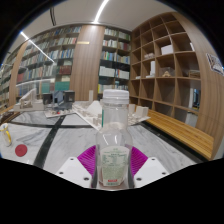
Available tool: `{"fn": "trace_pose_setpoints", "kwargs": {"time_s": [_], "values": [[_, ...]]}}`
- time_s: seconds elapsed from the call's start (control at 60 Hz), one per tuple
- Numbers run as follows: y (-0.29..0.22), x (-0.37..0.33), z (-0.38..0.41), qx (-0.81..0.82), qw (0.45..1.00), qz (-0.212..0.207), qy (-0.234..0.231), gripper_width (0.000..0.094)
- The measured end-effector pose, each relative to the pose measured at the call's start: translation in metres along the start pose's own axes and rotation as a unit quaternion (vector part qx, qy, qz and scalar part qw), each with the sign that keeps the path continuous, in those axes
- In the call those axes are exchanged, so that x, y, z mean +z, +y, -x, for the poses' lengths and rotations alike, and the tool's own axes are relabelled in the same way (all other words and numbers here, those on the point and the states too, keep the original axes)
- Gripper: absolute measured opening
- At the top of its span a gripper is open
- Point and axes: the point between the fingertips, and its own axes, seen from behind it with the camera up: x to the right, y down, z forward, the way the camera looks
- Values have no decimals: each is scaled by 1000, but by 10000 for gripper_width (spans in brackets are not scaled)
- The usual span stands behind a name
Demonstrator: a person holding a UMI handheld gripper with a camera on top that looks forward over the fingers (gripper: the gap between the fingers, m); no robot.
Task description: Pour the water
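A clear plastic bottle (115, 135) with a white cap and a pale label stands upright between my fingers, its label at the height of the pads. My gripper (113, 162) is shut on the bottle, with the purple pads (88, 157) pressed against both of its sides. The bottle is held above a pale table (60, 140). Whether it holds water I cannot make out.
A small red disc (21, 150) lies on the table to the left, with a dark strip (47, 143) running across the surface. Clutter and white objects (90, 108) sit beyond the bottle. Bookshelves (60, 60) line the back; a wooden shelf unit (170, 65) and bench stand on the right.
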Motion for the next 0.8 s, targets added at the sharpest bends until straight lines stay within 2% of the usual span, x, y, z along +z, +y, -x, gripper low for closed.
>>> {"fn": "trace_pose_setpoints", "kwargs": {"time_s": [0.15,0.25,0.317,0.517,0.667,0.8], "values": [[-53,-14,-16,-47,997,-26,46,417],[-114,-30,-19,-108,989,-67,80,418],[-152,-32,-1,-156,978,-95,106,415],[-259,-61,65,-314,923,-172,141,414],[-286,-63,151,-457,852,-207,150,412],[-285,-65,234,-578,769,-232,145,411]]}}
